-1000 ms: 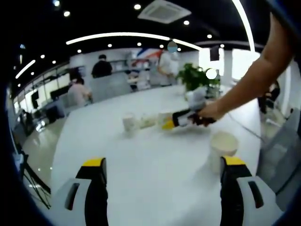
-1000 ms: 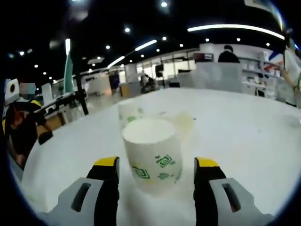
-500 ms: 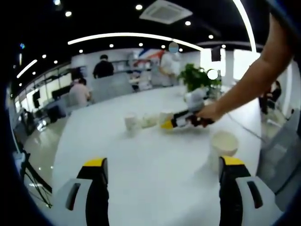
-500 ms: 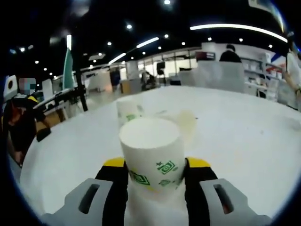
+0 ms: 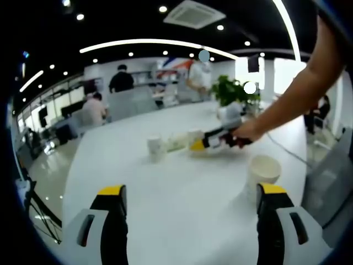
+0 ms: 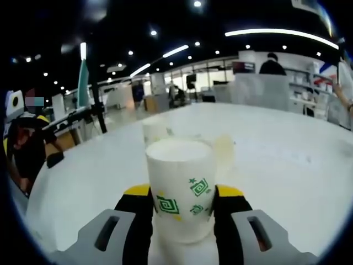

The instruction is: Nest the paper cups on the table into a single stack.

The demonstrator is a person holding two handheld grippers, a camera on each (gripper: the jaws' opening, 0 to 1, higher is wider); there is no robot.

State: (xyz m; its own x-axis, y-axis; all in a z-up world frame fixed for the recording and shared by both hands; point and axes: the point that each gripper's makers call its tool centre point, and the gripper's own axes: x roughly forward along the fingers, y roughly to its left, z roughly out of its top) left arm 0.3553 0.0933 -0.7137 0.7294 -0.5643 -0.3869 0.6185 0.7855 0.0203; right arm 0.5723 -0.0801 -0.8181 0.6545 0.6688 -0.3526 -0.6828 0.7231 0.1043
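A white paper cup with green marks stands upright between the jaws of my right gripper, which is shut on its lower half. Behind it stand a second cup and a pale, blurred third one. In the left gripper view my left gripper is open above the white table with nothing between its jaws. An open-topped paper cup stands just beyond its right jaw. Farther off is another cup, and a person's hand holds the right gripper low over the table.
A potted plant stands at the table's far end behind the hand. A cable runs across the table at the right. People sit and stand by desks beyond the table. In the right gripper view, the other gripper's body shows at the left edge.
My right gripper has shut on the cup with green marks, which stood between its open jaws a second ago. The left gripper has stayed nearly still and open.
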